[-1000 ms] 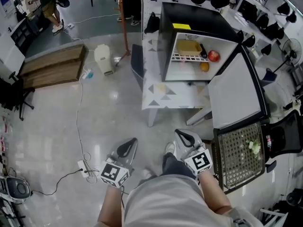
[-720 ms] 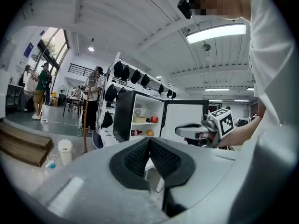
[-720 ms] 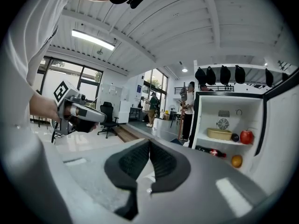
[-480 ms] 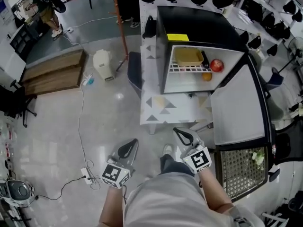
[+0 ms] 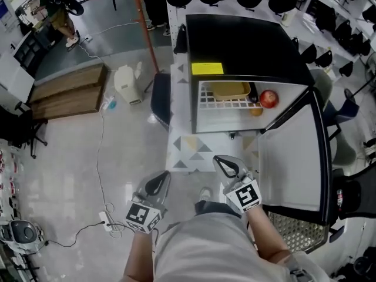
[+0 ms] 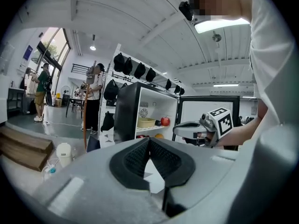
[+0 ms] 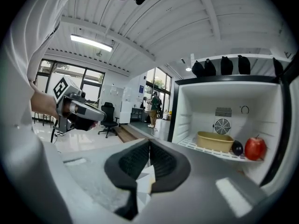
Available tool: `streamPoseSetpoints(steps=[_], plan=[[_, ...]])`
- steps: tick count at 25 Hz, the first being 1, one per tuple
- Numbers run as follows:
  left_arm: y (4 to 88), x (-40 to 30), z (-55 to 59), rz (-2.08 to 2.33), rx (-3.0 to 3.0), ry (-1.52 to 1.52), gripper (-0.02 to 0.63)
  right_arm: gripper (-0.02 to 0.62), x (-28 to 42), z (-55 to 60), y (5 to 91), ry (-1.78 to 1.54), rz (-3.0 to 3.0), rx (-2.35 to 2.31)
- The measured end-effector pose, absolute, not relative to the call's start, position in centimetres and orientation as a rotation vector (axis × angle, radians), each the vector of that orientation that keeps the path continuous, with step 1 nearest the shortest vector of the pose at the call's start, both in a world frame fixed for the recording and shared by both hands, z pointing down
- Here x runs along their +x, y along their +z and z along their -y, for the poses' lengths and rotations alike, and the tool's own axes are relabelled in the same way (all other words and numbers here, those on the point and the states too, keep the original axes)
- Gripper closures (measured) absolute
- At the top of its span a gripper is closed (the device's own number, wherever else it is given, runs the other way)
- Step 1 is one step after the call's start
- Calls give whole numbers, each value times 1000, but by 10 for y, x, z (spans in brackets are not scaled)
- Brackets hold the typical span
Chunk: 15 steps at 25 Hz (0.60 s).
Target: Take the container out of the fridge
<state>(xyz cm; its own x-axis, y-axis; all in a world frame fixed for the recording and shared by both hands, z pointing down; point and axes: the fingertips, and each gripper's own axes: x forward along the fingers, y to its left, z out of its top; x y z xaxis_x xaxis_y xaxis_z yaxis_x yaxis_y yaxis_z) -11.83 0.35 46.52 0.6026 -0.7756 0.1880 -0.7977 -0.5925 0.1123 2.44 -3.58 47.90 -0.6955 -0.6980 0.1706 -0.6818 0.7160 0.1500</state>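
A shallow yellow container [image 5: 230, 90] sits on the wire shelf of the open black fridge [image 5: 241, 40], left of a dark round fruit and a red apple [image 5: 269, 98]. An orange fruit [image 5: 256, 111] lies below the shelf. My left gripper [image 5: 158, 178] and right gripper [image 5: 222, 163] are both shut and hold nothing, low in the head view and well short of the fridge. In the right gripper view the container [image 7: 215, 141] and apple [image 7: 254, 148] lie ahead to the right of the shut right gripper [image 7: 149, 146]. The left gripper view shows the container [image 6: 145, 122] far beyond the left gripper [image 6: 149, 141].
The fridge door [image 5: 294, 151] swings open to the right. The fridge stands on a low table with a triangle pattern [image 5: 191, 153]. A white bin [image 5: 126, 82], a wooden platform [image 5: 64, 93] and a floor cable [image 5: 100, 157] lie left. A wire mesh seat [image 5: 294, 232] is at the right.
The fridge has come nearer and sits larger in the head view; more of its black top shows. Both grippers stay shut and keep their places low in the view.
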Motion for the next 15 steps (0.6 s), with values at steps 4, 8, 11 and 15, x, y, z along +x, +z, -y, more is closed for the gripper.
streamPoseSetpoints(steps=[4, 8, 11, 15], plan=[[468, -101, 19, 1324, 2624, 170, 598, 591, 41, 62, 478, -120, 2713, 1095], [469, -89, 33, 1335, 2617, 180, 598, 591, 53, 83, 475, -124, 2724, 1113], [469, -85, 42, 1344, 2609, 179, 598, 591, 58, 96, 473, -119, 2725, 1130], [473, -84, 55, 1331, 2600, 179, 598, 591, 61, 115, 474, -115, 2702, 1139]])
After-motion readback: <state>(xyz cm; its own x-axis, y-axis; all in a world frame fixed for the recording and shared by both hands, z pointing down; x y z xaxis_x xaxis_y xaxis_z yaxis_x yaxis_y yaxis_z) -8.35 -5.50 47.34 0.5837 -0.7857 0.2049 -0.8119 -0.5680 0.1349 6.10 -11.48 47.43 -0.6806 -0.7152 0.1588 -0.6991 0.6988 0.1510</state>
